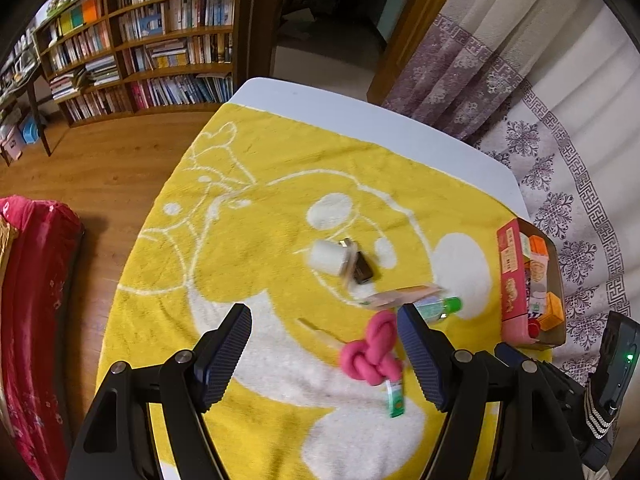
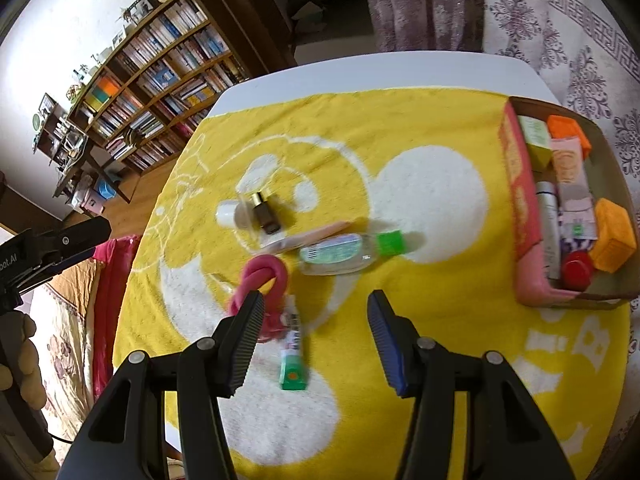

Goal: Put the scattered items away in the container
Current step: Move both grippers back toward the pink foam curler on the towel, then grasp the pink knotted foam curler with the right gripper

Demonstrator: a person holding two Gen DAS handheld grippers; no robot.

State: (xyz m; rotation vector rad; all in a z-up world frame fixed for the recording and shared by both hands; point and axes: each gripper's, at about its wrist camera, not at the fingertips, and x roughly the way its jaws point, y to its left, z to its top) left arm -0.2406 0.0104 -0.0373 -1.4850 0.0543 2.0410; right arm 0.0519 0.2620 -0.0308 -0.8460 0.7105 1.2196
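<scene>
A pink knotted rope (image 2: 262,280) lies mid-table on the yellow towel (image 2: 440,320), touching a small green-ended tube (image 2: 294,354). Just beyond it lie a clear green-capped bottle (image 2: 348,250) and a small dark bottle (image 2: 265,212). The container (image 2: 520,200), already holding items, stands at the towel's right edge. Left tongs (image 1: 324,356) and right tongs (image 2: 316,340) both hover spread apart, gripping nothing.

Yellow-and-white cartoon towel (image 2: 400,120), pink knotted rope (image 1: 374,354), green-capped bottle (image 2: 344,250).
</scene>
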